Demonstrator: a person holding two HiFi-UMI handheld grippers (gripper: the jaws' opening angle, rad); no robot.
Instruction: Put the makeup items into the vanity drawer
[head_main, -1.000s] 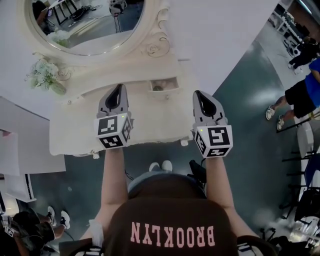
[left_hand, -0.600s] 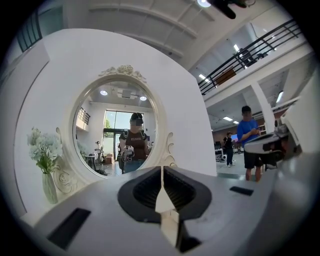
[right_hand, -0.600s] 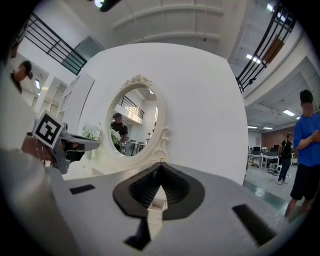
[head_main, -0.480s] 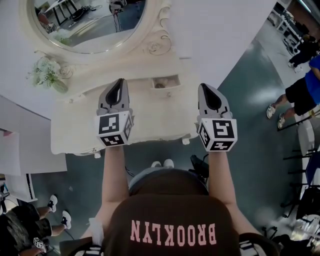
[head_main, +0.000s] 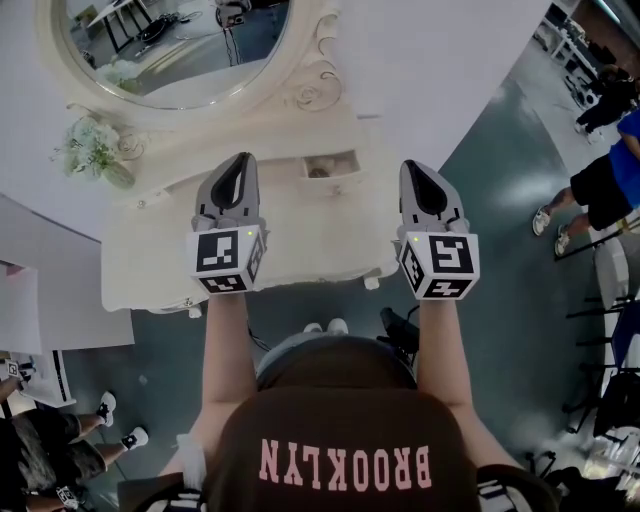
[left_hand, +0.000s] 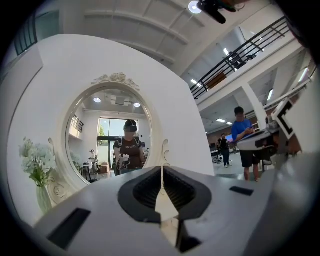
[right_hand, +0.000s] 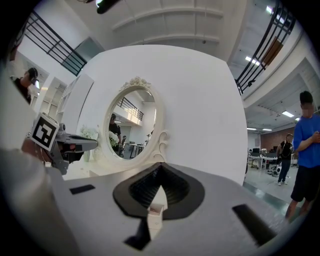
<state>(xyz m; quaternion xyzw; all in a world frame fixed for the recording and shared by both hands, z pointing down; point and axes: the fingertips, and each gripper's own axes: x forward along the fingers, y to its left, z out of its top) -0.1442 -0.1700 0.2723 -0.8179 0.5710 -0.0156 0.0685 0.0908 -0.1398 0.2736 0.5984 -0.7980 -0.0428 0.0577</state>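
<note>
Holding the left gripper and the right gripper side by side over the cream table — both pairs of jaws pressed fully together, nothing caught in either. Pointing both toward the oval mirror straight ahead. Finding the small drawer standing open just ahead of the jaws, between the two grippers and somewhat nearer the right one; something small and dark inside — whether a makeup item, cannot tell. Noting a bunch of pale flowers well off to the left of the left jaws, at the foot of the mirror.
</note>
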